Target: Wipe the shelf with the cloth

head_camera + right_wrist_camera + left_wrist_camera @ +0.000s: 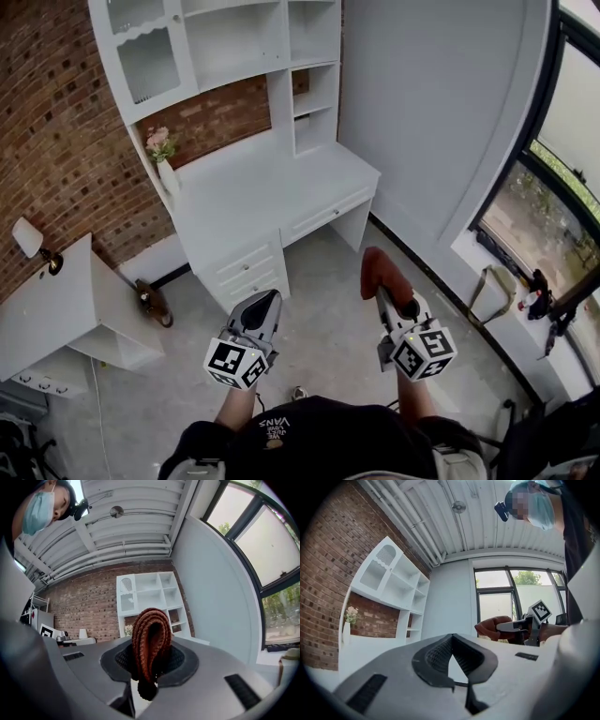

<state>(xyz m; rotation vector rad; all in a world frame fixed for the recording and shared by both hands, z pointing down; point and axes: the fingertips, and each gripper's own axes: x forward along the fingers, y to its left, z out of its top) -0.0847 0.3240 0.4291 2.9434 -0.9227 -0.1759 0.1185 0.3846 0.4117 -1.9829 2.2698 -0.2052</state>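
Standing well back from white shelf (234, 42) in head view, left gripper (270, 298) and right gripper (384, 295) held low. Left gripper view: fingers (436, 656) closed together, nothing between. Right gripper view: fingers (179, 663) clamped on folded rust cloth (150, 634), upright.

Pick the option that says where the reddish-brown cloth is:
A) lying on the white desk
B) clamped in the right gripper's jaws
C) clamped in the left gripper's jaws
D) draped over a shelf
B: the folded cloth stands clamped between the jaws of the right gripper, away from the desk and shelves. The left gripper has its jaws together with nothing between them.
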